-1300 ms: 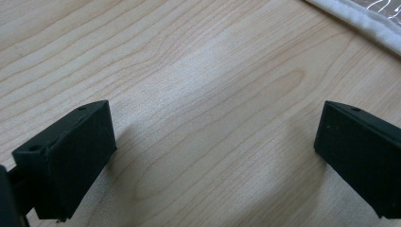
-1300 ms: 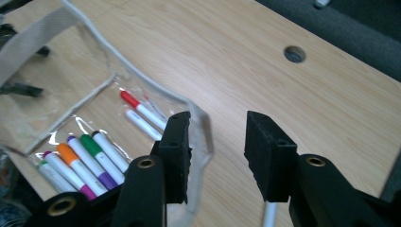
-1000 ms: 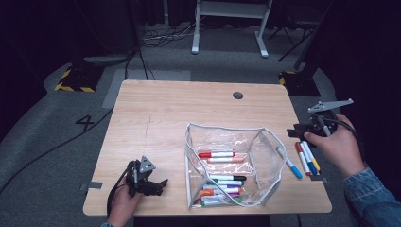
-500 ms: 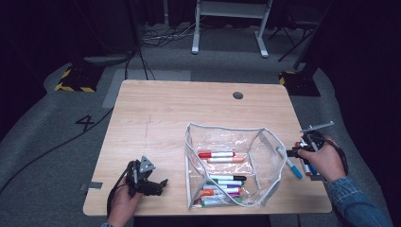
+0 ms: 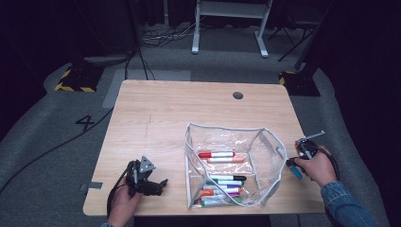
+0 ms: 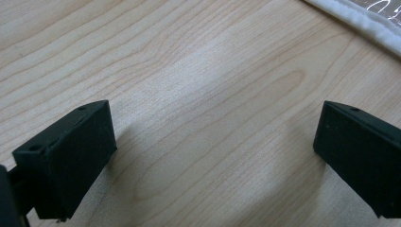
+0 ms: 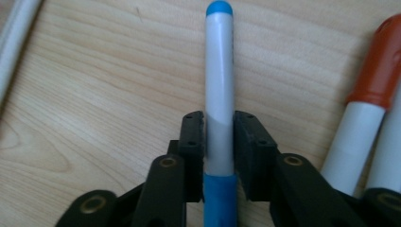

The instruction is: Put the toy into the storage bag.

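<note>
Two grippers at the table, one per hand. Right gripper (image 7: pixel 219 142) is down at the table's (image 5: pixel 165 109) right edge, about 3 o'clock from the clear pouch (image 5: pixel 265 142), and its jaws have just been closing: they now pinch the blue marker (image 7: pixel 219 85) on its white barrel, one pad each side, touching. Marker runs straight out along the jaws toward 12 o'clock in the right gripper view, blue end tip far from the claw, blue cap at 6 o'clock down between the jaw arms. It lies flat on the wood (can't tell if it's lifted at all). In the high view the marker's blue end (image 5: pixel 296 172) pokes out below the right hand (image 5: pixel 316 165), just beside the pouch's right wall.

At 3 o'clock from the held marker, an orange-capped marker (image 7: pixel 373 94) lies near, not touching the jaws.

Left gripper (image 6: pixel 213 161) sits at the table's near left, approx 9 o'clock from the pouch, jaws spread wide w/ bare wood between them. Pouch rim (image 6: pixel 364 21) shows at its 1 o'clock, well apart.

Inside the pouch: several markers (image 5: pixel 222 182), red, orange, black, green among them.
</note>
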`<act>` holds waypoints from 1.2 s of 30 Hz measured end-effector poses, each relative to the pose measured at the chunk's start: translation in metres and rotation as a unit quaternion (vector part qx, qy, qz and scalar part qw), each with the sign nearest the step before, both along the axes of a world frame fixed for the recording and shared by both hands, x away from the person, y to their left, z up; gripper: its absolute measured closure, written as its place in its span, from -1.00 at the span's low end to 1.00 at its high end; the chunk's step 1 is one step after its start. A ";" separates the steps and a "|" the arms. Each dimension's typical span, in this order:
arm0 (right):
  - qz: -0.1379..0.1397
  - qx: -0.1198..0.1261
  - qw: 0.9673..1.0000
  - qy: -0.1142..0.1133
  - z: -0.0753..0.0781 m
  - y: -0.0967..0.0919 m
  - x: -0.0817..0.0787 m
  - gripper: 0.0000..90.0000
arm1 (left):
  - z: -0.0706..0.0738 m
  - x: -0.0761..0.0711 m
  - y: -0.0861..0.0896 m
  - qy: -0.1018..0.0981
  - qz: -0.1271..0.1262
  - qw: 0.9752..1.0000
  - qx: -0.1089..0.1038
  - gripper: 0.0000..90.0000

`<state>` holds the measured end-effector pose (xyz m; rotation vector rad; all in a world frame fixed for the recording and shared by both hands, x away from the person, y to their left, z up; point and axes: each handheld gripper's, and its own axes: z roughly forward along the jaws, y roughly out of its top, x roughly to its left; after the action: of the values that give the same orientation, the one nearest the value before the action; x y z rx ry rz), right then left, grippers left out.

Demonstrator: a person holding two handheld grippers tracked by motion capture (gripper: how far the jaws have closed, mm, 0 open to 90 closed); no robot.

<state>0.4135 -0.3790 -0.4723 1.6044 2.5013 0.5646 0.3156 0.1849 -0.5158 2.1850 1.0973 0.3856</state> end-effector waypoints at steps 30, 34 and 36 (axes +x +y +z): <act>0.084 0.017 0.988 -0.126 0.169 0.040 -0.035 0.71 | 0.000 0.000 0.000 0.000 0.000 1.000 0.000 -1.00; 0.118 0.019 0.983 -0.139 0.189 0.057 -0.042 0.71 | 0.000 0.000 0.000 0.000 0.000 1.000 0.000 -1.00; 0.140 0.018 0.979 -0.144 0.198 0.068 -0.046 0.71 | 0.000 0.000 0.000 -0.001 0.000 1.000 0.001 -1.00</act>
<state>0.3676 -0.3106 -0.2743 1.0893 2.5160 0.8144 0.3156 0.1850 -0.5157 2.1858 1.0969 0.3899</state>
